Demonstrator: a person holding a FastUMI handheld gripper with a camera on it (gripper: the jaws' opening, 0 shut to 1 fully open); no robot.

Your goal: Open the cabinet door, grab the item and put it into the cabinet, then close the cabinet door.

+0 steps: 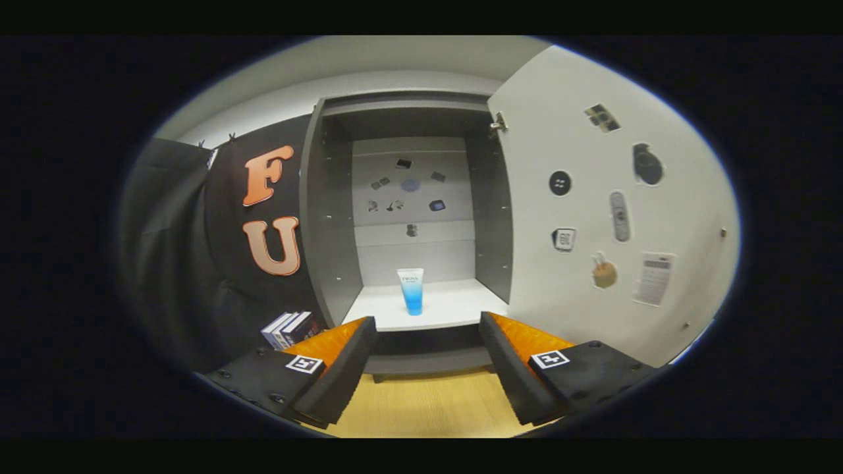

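Door (612, 197) swung wide at the right of the frame and tube (411, 291) upright on the cabinet (329, 217) shelf at centre, I judge only closing remains, my hand-held gripper (428, 359) spread apart and empty.

tube (411, 291): we saw white top, blue btm
cabinet (329, 217): grey sides, white shelf
fingers (346, 359): black w/ orange

Blue tube (411, 290) upright on white cabinet shelf (454, 304), mid-front.
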